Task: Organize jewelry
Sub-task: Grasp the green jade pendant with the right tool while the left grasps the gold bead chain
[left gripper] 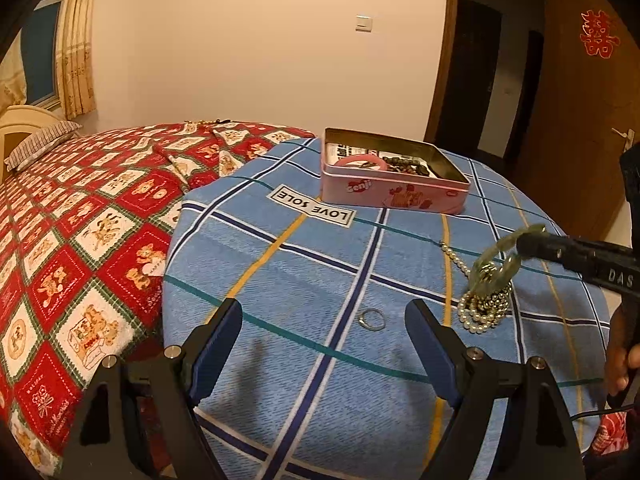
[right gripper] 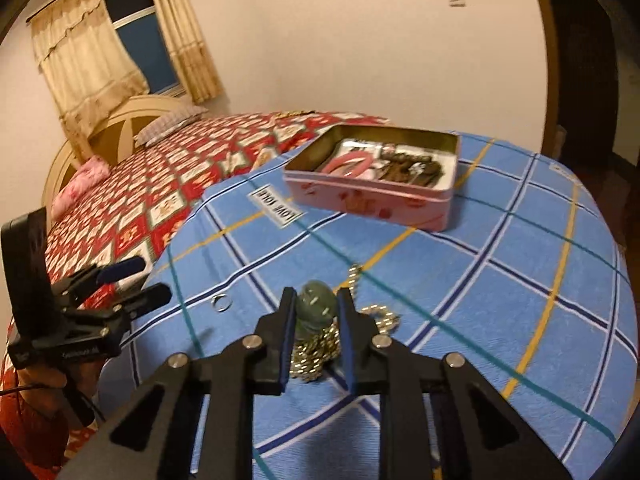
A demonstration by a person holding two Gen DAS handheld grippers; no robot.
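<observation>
My right gripper [right gripper: 316, 292] is shut on a green bangle [right gripper: 314, 309], pinched between its blue pads. In the left wrist view the green bangle [left gripper: 498, 245] hangs from the right gripper [left gripper: 524, 246] just above a heap of pearl necklace [left gripper: 480, 314]. The same pearl necklace [right gripper: 316, 356] lies under the fingers. A thin silver ring [left gripper: 372, 319] rests on the blue checked cloth, in front of my left gripper [left gripper: 325, 306], which stands open and holds nothing. A pink tin [left gripper: 394, 196] at the far side holds a pink bangle [left gripper: 360, 160] and dark beads [left gripper: 404, 166].
The blue checked cloth [left gripper: 304, 364] covers a round surface with edges dropping off left and right. A bed with a red patterned quilt [left gripper: 80, 240] lies to the left. A person's hand [left gripper: 618, 360] holds the right gripper. A dark doorway is at the back right.
</observation>
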